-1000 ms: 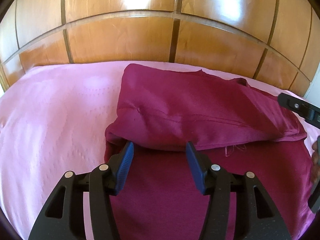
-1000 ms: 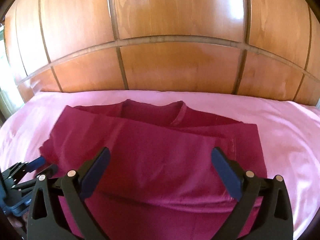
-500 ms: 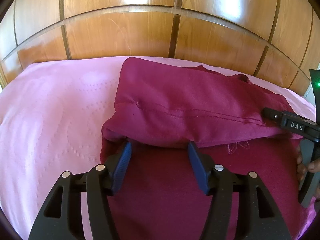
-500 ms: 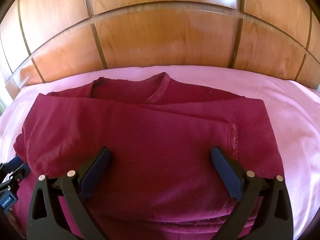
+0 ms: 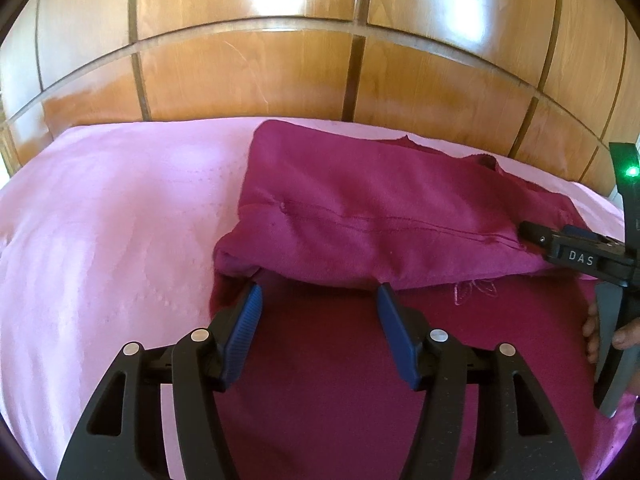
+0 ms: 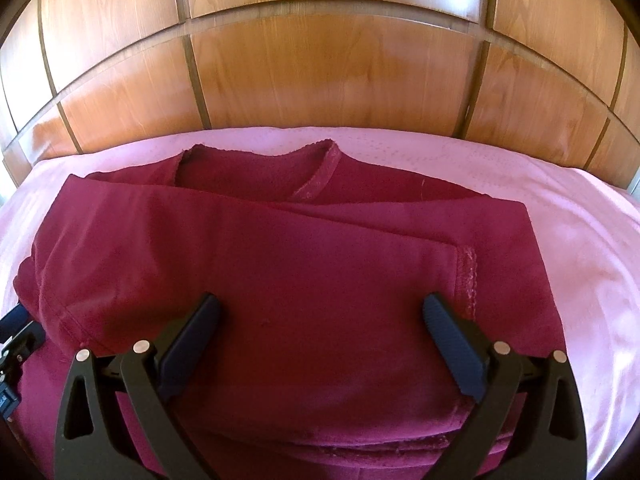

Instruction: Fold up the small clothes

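While the maroon garment (image 5: 380,216) lies part-folded on the pink bedsheet (image 5: 112,216) below the wooden headboard (image 5: 248,76), we judge ourselves between folds, one flap already laid across the body. At the left, our left gripper (image 5: 318,294) hovers released over the lower layer; its jaws have just been opening and nothing sits between them, the flap's folded edge lying just beyond the tips. Further right, our right gripper (image 6: 320,314) stands spread wide above the folded top layer, pads pressing nothing. The neckline (image 6: 316,184) faces the headboard. Next, we judge, both grippers must pinch the near hem's corners and carry it up toward the neckline.
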### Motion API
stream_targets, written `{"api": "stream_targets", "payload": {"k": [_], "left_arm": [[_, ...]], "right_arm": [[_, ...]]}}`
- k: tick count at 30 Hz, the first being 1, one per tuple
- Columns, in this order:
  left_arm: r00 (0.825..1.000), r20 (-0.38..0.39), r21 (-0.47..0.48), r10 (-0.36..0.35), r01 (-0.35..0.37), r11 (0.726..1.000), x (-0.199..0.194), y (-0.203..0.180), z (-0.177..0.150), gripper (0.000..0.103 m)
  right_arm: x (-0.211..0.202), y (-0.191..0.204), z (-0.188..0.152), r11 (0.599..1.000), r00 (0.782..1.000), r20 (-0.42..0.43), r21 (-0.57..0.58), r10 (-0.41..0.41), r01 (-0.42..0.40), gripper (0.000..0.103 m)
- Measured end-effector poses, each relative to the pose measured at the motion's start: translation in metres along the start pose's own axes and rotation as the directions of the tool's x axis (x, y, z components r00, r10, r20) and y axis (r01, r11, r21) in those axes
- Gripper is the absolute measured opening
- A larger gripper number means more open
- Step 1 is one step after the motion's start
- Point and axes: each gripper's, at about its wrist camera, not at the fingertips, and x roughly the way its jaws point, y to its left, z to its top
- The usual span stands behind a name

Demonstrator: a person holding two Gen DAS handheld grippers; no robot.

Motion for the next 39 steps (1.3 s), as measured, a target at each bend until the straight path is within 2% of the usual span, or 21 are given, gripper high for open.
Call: {"api": "stream_targets", "payload": {"k": [7,11,14,17,21,24,27,29,30,31,32,33,34,37,38,39], "left_arm": [[1.0,0.019,0.003,0.006,-0.006,1.0,-0.031,0.012,-0.015,0.059],[1.0,0.003,0.001,-0.019,0.019,1.0,-0.052,0.028,-0.029,0.059],[0.997,-0.036,-0.018,-0.069,0.068,0.998,-0.067,0.046,-0.046,0.059],[0.978,-0.1,-0.067,-0.183,0.176,0.982,-0.083,0.068,-0.067,0.059],[0.945,-0.16,-0.097,-0.285,0.272,0.957,-0.104,0.086,-0.094,0.053],[0.924,-0.209,-0.084,-0.319,0.309,0.948,-0.119,0.089,-0.111,0.053],[0.908,-0.259,-0.059,-0.33,0.326,0.944,-0.13,0.086,-0.129,0.053],[0.898,-0.292,-0.041,-0.329,0.332,0.942,-0.132,0.081,-0.135,0.036],[0.894,-0.308,-0.03,-0.326,0.333,0.942,-0.129,0.078,-0.136,0.03],[0.895,-0.317,-0.011,-0.315,0.328,0.944,-0.128,0.076,-0.136,0.017],[0.893,-0.324,0.012,-0.314,0.336,0.942,-0.129,0.072,-0.136,0.011],[0.889,-0.321,0.015,-0.326,0.349,0.937,-0.132,0.072,-0.134,0.01],[0.882,-0.314,0.008,-0.35,0.371,0.929,-0.133,0.071,-0.13,0.009],[0.851,-0.273,-0.053,-0.45,0.453,0.89,-0.142,0.077,-0.112,0.008],[0.832,-0.24,-0.094,-0.501,0.494,0.865,-0.146,0.081,-0.102,0.008],[0.821,-0.214,-0.118,-0.53,0.516,0.848,-0.149,0.084,-0.097,0.008]], "right_arm": [[-0.035,-0.006,-0.01,1.0,1.0,0.014,0.014,0.021,-0.021,0.101],[-0.067,-0.027,-0.031,0.996,0.996,-0.004,0.038,0.087,-0.086,0.101],[-0.086,-0.055,-0.049,0.991,0.995,-0.024,0.1,0.094,-0.091,0.101],[-0.102,-0.086,-0.077,0.98,0.992,-0.065,0.172,0.112,-0.099,0.1],[-0.129,-0.104,-0.122,0.972,0.98,-0.119,0.195,0.157,-0.132,0.077],[-0.15,-0.1,-0.16,0.97,0.967,-0.168,0.184,0.192,-0.161,0.07],[-0.17,-0.084,-0.193,0.977,0.958,-0.212,0.133,0.195,-0.169,0.069],[-0.18,-0.076,-0.209,0.978,0.952,-0.236,0.113,0.196,-0.173,0.067],[-0.184,-0.072,-0.218,0.977,0.946,-0.254,0.113,0.202,-0.178,0.06],[-0.185,-0.07,-0.223,0.978,0.943,-0.266,0.112,0.199,-0.175,0.05],[-0.186,-0.069,-0.225,0.98,0.943,-0.274,0.107,0.191,-0.168,0.043],[-0.187,-0.068,-0.226,0.978,0.937,-0.287,0.113,0.201,-0.175,0.021],[-0.188,-0.068,-0.225,0.972,0.929,-0.292,0.131,0.225,-0.194,0.012],[-0.198,-0.071,-0.21,0.938,0.91,-0.252,0.2,0.329,-0.284,0.011],[-0.201,-0.072,-0.204,0.922,0.903,-0.227,0.226,0.364,-0.314,0.011],[-0.204,-0.074,-0.195,0.901,0.896,-0.188,0.255,0.401,-0.35,0.011]]}}
